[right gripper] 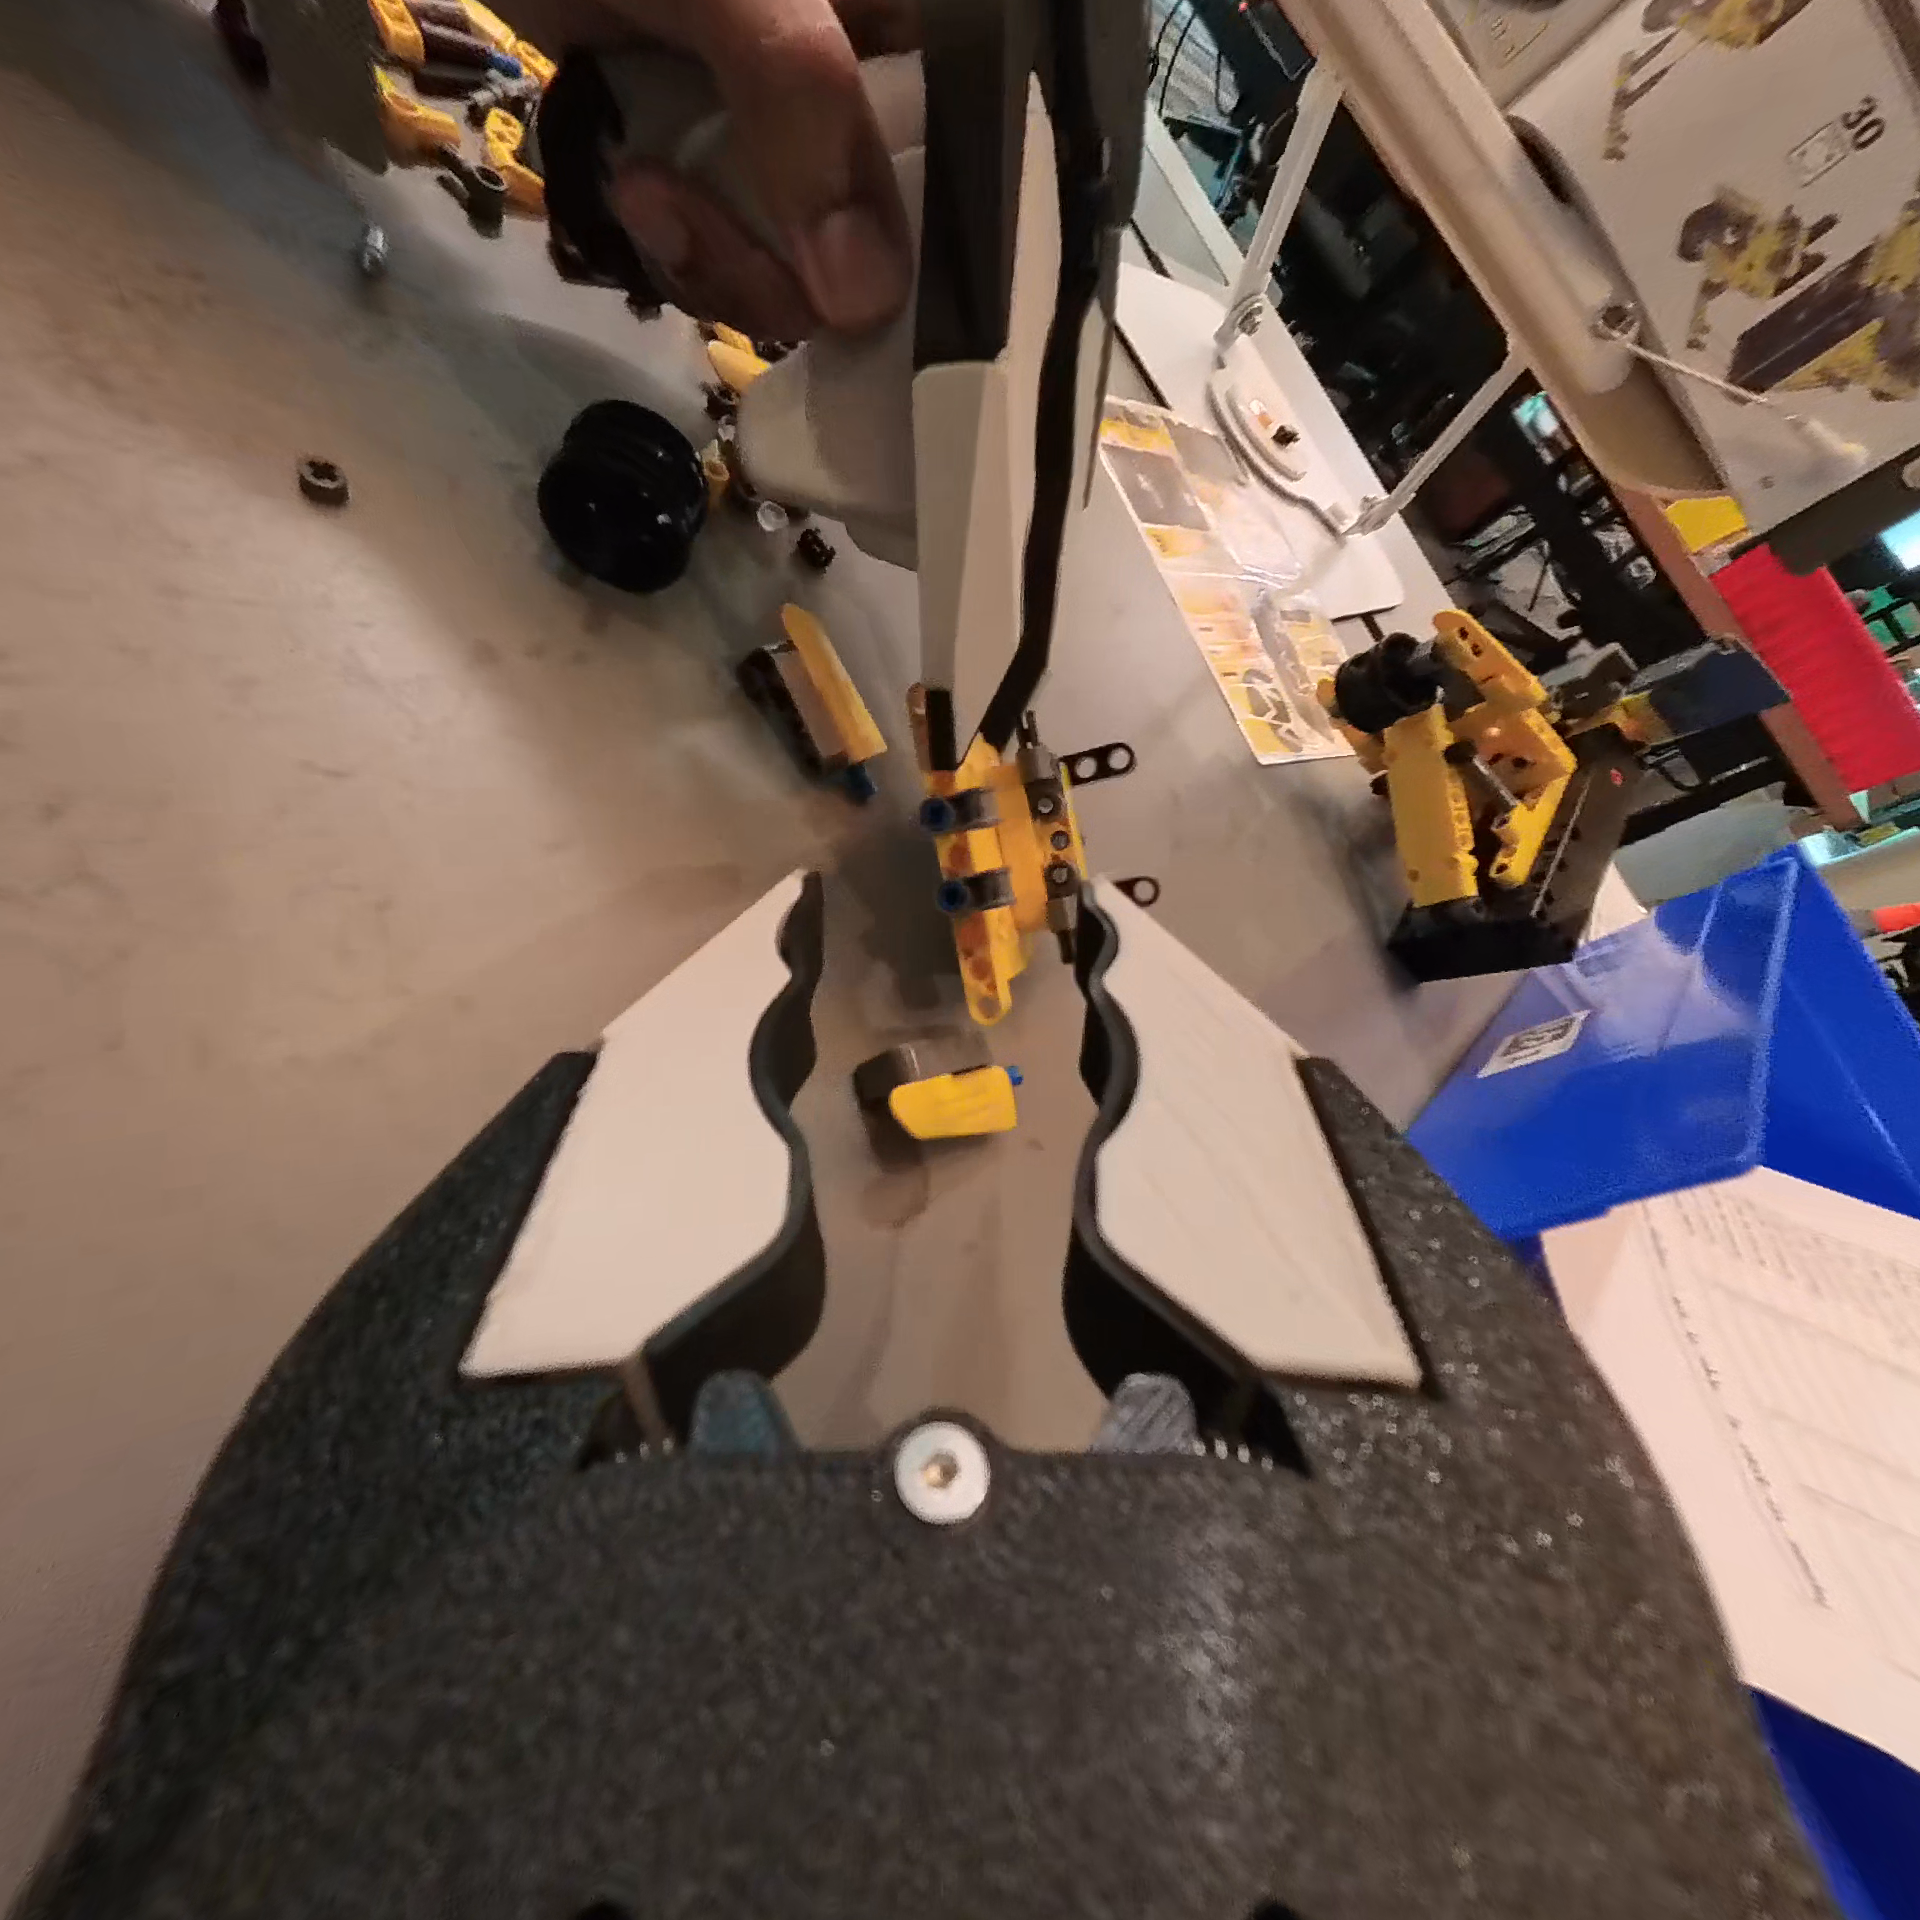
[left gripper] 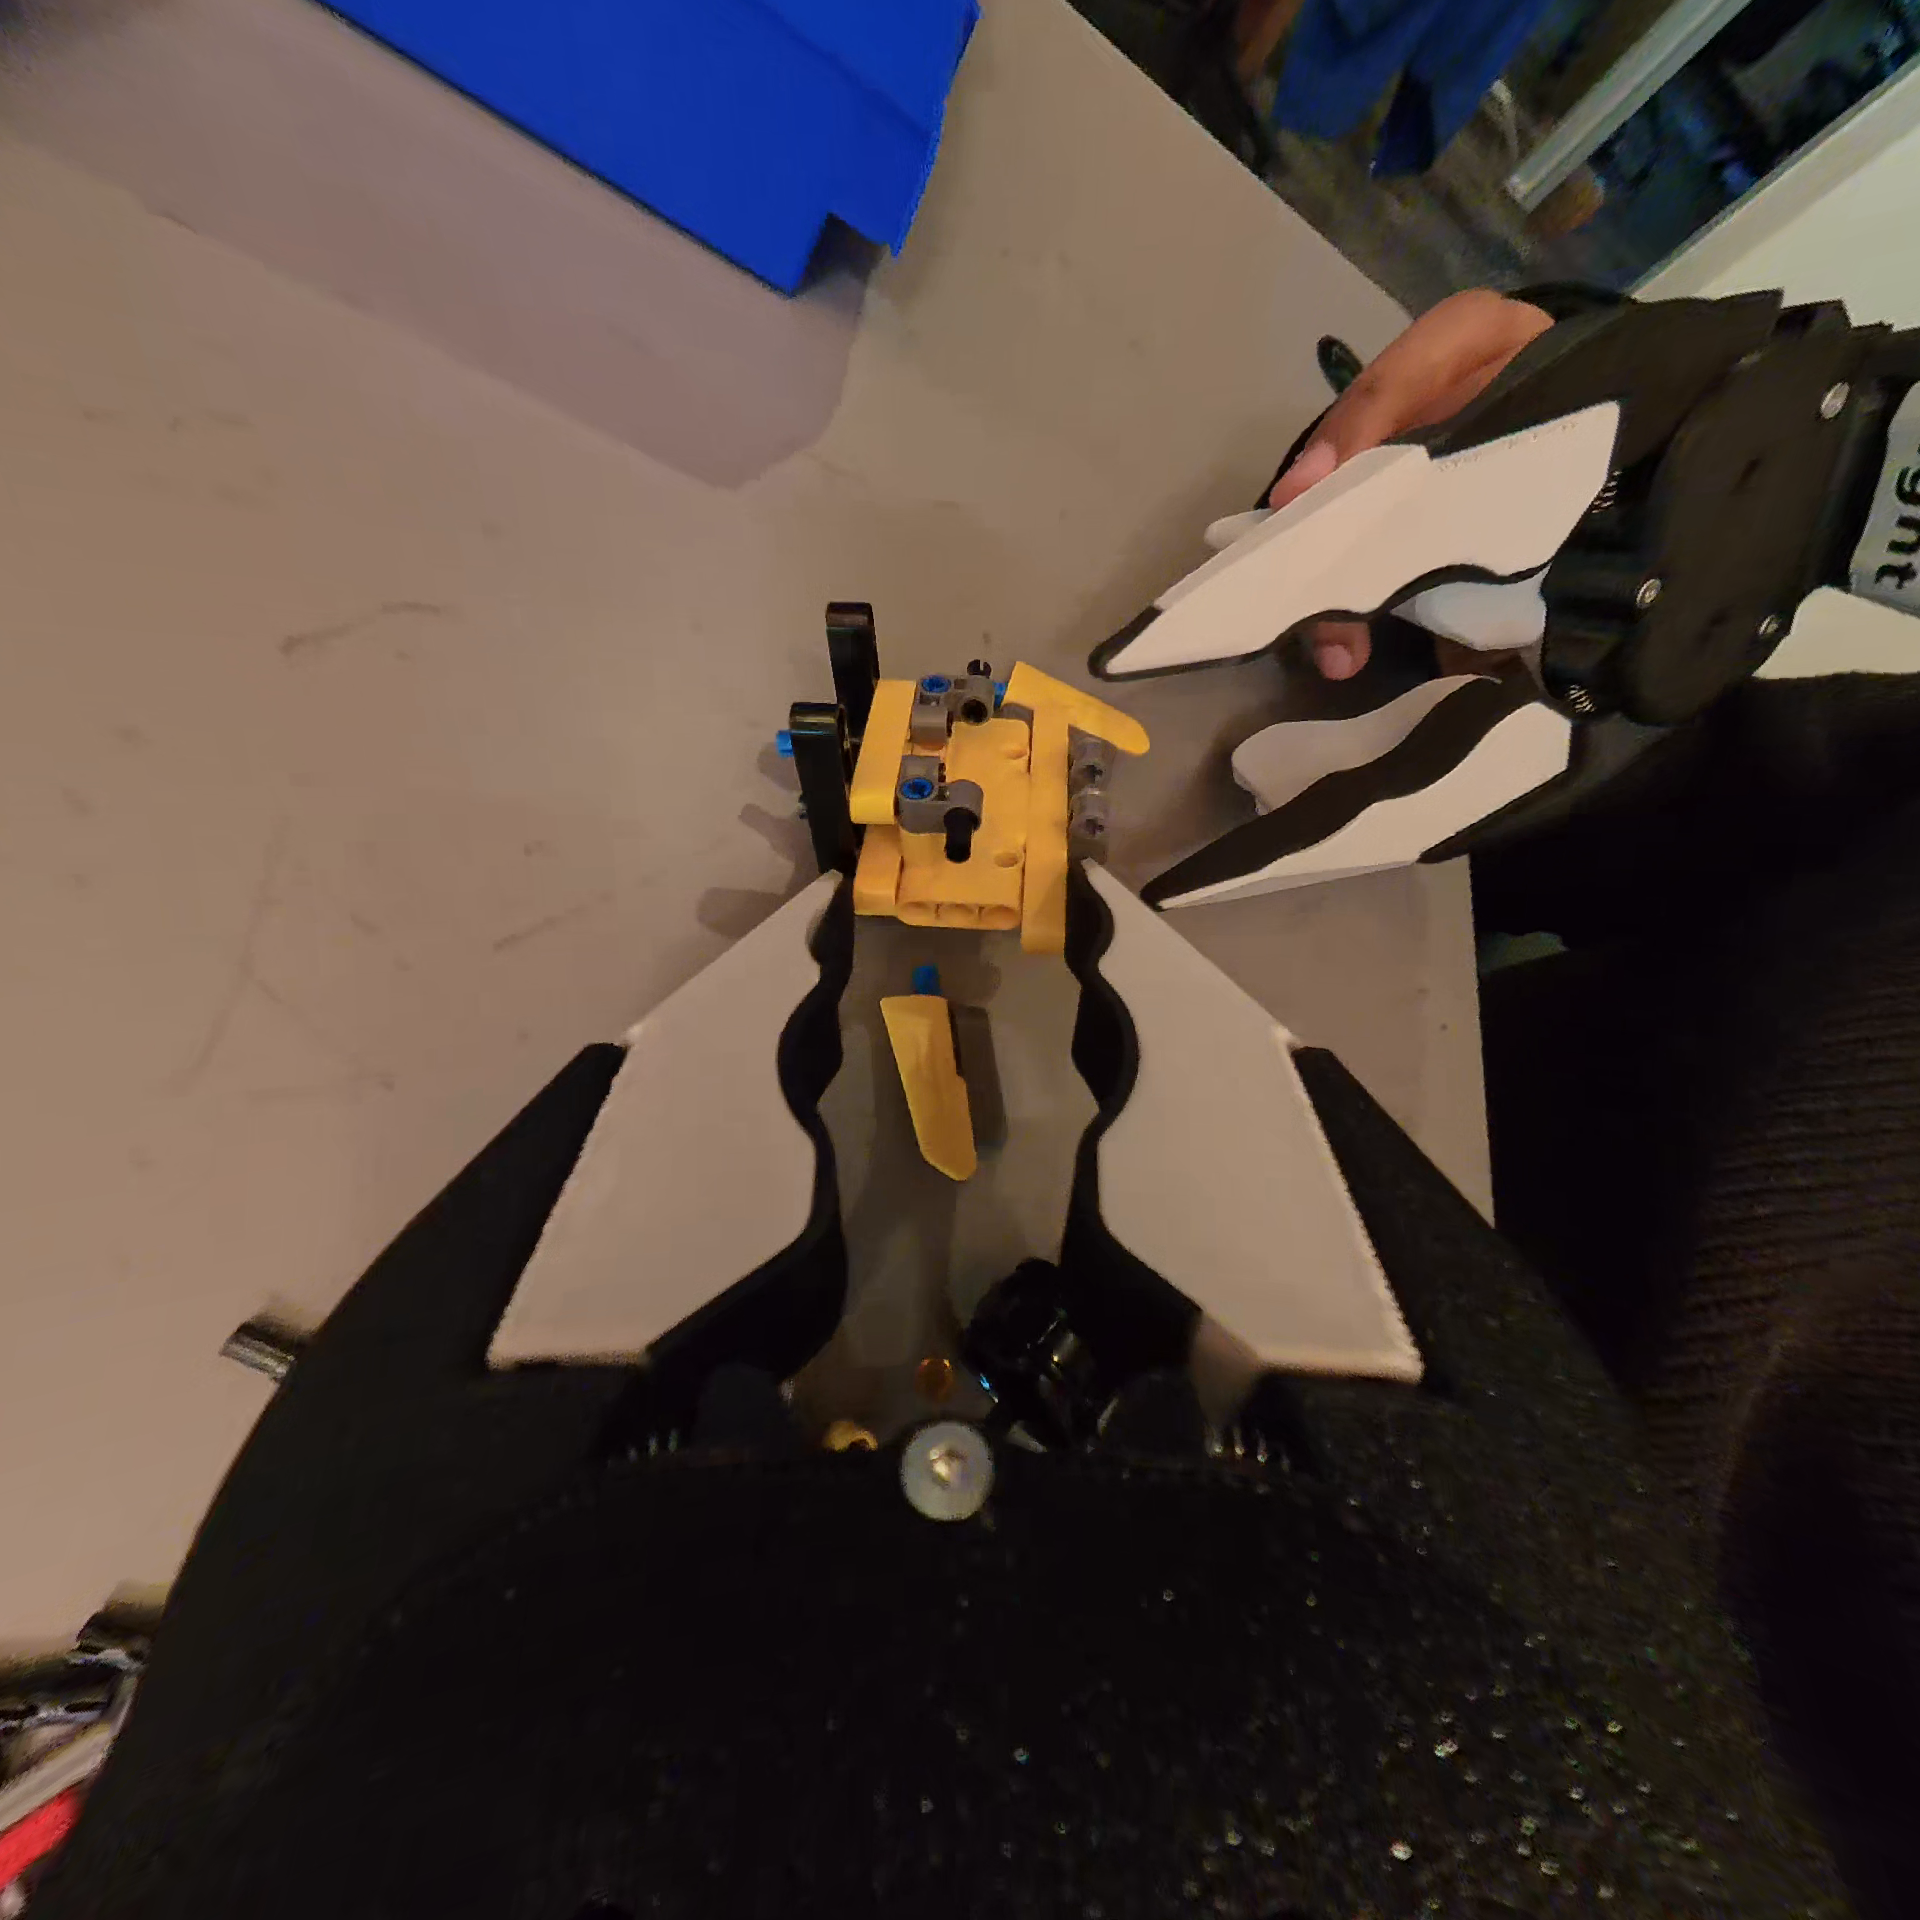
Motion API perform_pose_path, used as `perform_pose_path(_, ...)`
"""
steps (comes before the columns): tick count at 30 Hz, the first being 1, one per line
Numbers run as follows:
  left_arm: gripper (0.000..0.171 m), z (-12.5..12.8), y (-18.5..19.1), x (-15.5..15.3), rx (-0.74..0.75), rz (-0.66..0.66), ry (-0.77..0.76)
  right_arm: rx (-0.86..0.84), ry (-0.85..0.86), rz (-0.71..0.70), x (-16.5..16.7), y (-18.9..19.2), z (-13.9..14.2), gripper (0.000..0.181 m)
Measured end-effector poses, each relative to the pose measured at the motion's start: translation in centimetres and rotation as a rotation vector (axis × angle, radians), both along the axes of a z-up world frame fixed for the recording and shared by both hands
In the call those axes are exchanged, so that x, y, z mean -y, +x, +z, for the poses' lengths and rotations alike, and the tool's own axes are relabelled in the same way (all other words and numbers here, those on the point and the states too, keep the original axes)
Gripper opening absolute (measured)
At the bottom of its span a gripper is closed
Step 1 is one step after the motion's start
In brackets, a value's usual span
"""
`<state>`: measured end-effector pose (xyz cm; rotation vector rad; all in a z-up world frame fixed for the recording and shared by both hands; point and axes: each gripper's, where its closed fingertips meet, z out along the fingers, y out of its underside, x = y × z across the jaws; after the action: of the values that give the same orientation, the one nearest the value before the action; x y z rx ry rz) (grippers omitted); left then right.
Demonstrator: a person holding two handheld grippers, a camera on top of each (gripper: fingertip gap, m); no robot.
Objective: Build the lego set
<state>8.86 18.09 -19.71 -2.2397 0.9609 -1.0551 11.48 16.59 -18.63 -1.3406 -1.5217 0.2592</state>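
A small yellow brick assembly (left gripper: 961, 810) with grey connectors, blue pins and a black beam is held a little above the grey table (left gripper: 312, 727). My left gripper (left gripper: 961, 881) is shut on its near end, a fingertip on each side. In the right wrist view the left gripper comes down from above onto the assembly (right gripper: 997, 862). My right gripper (right gripper: 948, 883) is open and empty, its tips just short of the assembly; it also shows in the left wrist view (left gripper: 1127, 774) at the assembly's right side. A loose yellow panel (left gripper: 930, 1081) lies on the table under my left gripper.
Another yellow piece (right gripper: 951, 1101) lies between my right fingers. A black tyre (right gripper: 618, 499), small loose parts (right gripper: 468, 104), an instruction booklet (right gripper: 1216, 582) and a larger yellow-black model (right gripper: 1475, 790) sit farther off. A blue bin (right gripper: 1662, 1060) with paper (right gripper: 1766, 1403) stands right. There is about 4 centimeters between the tips of the two grippers. From either gripper's tips it is about 20 centimeters to the larger yellow-black model (right gripper: 1475, 790).
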Motion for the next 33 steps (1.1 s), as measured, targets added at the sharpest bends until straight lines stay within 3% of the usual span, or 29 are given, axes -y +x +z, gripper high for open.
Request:
perform_pose_path(6, 0.038, -0.9, -0.6, -0.5, -0.092, 0.012, 0.096, -0.016, -0.106, -0.041, -0.9, 1.1, -0.4, 0.053)
perform_pose_path(10, 0.038, -1.6, -1.3, -1.4, -0.199, 0.035, 0.191, -0.016, -0.269, -0.033, -1.1, 2.2, -1.0, 0.055)
perform_pose_path(15, 0.049, -0.3, -1.4, -1.4, -0.151, 0.054, 0.188, 0.085, -0.418, -0.058, -1.3, 3.5, -3.2, 0.059)
perform_pose_path(21, 0.050, 1.0, -4.1, 0.0, -0.183, 0.119, 0.255, 0.078, -0.483, -0.058, -1.5, 4.2, -3.3, 0.058)
perform_pose_path(27, 0.051, 0.2, -6.8, 4.0, -0.216, 0.116, 0.328, 0.106, -0.493, -0.009, -0.6, 3.9, -3.6, 0.037)
perform_pose_path(31, 0.051, -0.6, -6.5, 6.6, -0.200, 0.024, 0.374, 0.109, -0.460, -0.009, -0.3, 3.4, -3.5, 0.017)
perform_pose_path(33, 0.042, -1.4, -6.1, 7.0, -0.250, -0.025, 0.410, 0.109, -0.455, -0.006, 0.4, 2.4, -3.5, 0.015)
